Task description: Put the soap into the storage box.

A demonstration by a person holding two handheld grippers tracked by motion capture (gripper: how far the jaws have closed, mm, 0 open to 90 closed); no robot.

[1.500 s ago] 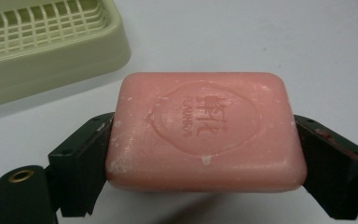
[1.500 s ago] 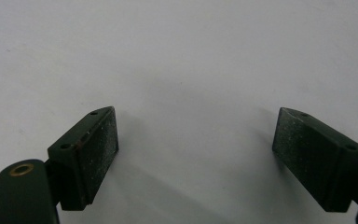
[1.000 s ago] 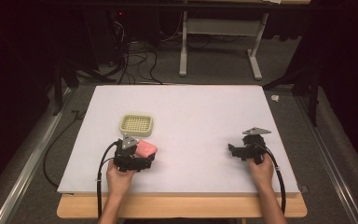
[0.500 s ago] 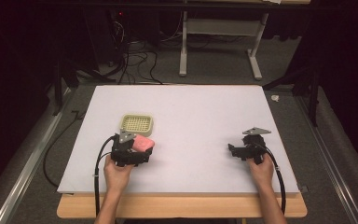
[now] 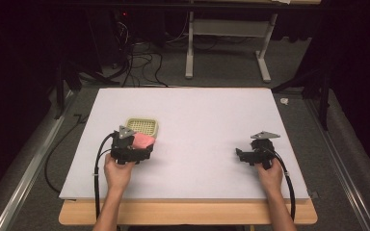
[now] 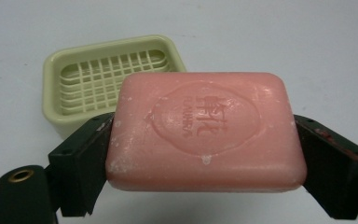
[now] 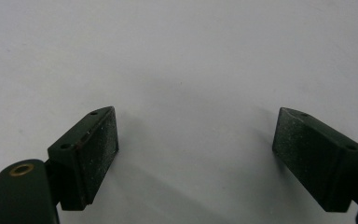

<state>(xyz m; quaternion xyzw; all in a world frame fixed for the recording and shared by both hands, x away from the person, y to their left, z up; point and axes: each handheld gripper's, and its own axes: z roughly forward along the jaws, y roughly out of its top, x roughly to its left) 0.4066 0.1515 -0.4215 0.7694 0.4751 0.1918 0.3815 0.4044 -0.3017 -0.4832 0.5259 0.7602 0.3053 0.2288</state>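
Pink and rectangular, the stamped bar of soap (image 6: 205,133) sat clamped by its two short ends between the black jaws of the left hand-held gripper (image 5: 142,147), just in front of the pale green slotted plastic soap dish (image 6: 107,77) on the white desk (image 5: 202,120). The right hand-held gripper (image 5: 241,155) rested well apart from them, its jaws spread wide over bare desk.

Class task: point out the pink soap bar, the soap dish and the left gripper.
pink soap bar (image 6: 205,130), left gripper view, stamped top face.
soap dish (image 6: 107,81), left gripper view, slotted floor.
left gripper (image 5: 142,147), high view, between its fingertips.
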